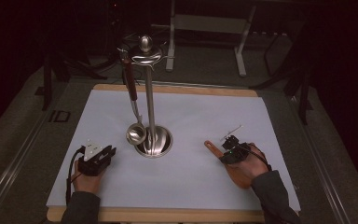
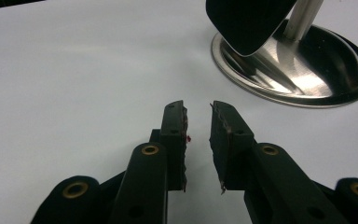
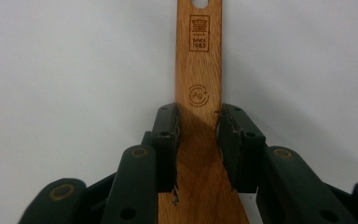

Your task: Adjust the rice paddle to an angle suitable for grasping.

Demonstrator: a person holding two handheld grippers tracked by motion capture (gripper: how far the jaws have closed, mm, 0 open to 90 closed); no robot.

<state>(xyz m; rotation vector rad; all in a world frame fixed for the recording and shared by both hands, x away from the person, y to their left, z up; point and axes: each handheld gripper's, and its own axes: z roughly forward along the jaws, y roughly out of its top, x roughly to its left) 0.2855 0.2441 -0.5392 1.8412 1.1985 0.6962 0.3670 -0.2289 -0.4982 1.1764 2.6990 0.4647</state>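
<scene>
Wooden and flat, the spatula (image 1: 230,164) is lying on the white bench (image 1: 191,186) at about four o'clock from the steel utensil stand (image 1: 153,140), its handle end pointing toward ten o'clock and its broad blade running back under the person's right hand. The right hand-held gripper (image 1: 230,148) is sitting over the handle with a jaw on each edge of it; in the right gripper view the jaws are flanking the spatula (image 3: 200,93) closely and look to be touching or nearly touching the wood, so whether they are truly pinching it is hard to say. My judgement is that the piece is light, stiff and not fragile, with a smooth finish that could be a little slippery edge-on, so taking hold across the narrow handle, well short of the hanging hole, is looking like the sensible grip. The left hand-held gripper (image 1: 98,157) is resting at about eight o'clock from the stand, its jaws spread a little with nothing between them, as the left gripper view (image 2: 198,135) is making plain. That view is also showing the stand's polished base (image 2: 307,74) close up, with the dark underside of the ladle bowl (image 2: 247,23) hanging just above it. The high view is adding what the close ones are missing: the ladle (image 1: 135,133) is hanging from the hooks at the top of the stand. The right gripper view alone is revealing the stamped marks and the hole in the handle.
</scene>
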